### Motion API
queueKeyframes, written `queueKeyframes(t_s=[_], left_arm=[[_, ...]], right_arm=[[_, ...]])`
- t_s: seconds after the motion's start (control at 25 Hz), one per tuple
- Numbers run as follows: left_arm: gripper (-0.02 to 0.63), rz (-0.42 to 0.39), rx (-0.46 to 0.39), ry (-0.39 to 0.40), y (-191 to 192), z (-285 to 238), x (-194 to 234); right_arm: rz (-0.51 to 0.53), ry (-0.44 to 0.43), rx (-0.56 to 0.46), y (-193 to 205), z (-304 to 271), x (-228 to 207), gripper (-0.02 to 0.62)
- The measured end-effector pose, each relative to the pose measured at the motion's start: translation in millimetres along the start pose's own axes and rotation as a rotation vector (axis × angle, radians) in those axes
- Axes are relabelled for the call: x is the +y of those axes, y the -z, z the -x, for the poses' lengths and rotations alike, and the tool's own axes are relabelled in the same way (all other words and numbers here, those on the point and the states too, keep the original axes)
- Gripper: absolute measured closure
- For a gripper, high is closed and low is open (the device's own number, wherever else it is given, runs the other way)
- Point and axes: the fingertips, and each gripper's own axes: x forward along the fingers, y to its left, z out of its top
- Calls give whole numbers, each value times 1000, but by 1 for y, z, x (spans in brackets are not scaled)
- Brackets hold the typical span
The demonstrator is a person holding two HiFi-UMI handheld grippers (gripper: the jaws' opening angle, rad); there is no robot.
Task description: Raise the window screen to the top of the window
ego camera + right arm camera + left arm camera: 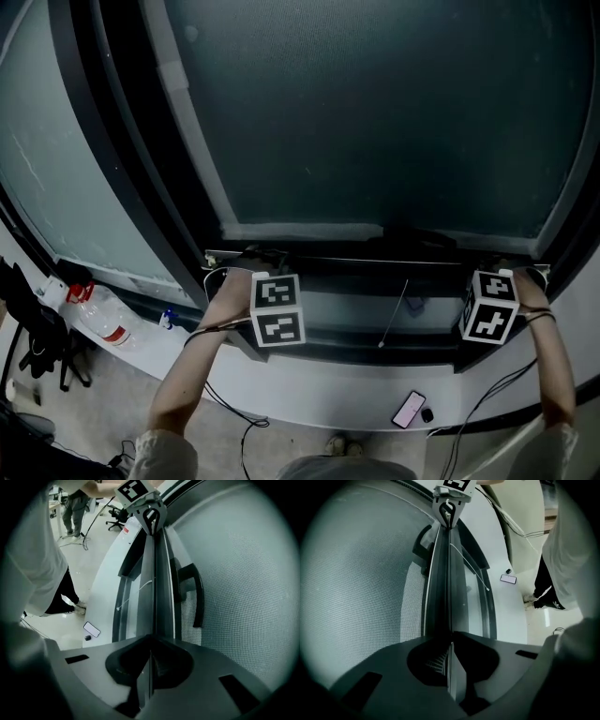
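Observation:
The window screen [375, 112] is a grey mesh sheet that fills the upper frame, with a thin metal bottom rail [375, 258] low in the opening. My left gripper [246, 257] grips the rail's left end and my right gripper [511, 267] its right end. In the left gripper view the rail [443, 588] runs straight into my left gripper [450, 641], whose jaws are pressed on its thin edge, mesh [361, 588] to the left. In the right gripper view my right gripper [150, 644] is clamped on the rail [157, 583] the same way, mesh [243, 597] to the right.
Below the rail lie the dark window track and a white sill [309, 384] with a phone [409, 409] on it. A thin pull cord [394, 314] hangs under the rail. A black handle [197, 597] sits on the frame. A water bottle [103, 319] stands at left.

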Motion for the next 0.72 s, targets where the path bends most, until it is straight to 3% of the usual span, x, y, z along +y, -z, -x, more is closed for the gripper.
queueKeyframes(t_s=[0.24, 0.72], left_arm=[[573, 3, -33, -66, 0, 2, 11], [589, 22, -66, -271, -2, 67, 77]], right_arm=[[-21, 34, -18, 0, 2, -8, 577], [-12, 240, -12, -2, 70, -67, 577]])
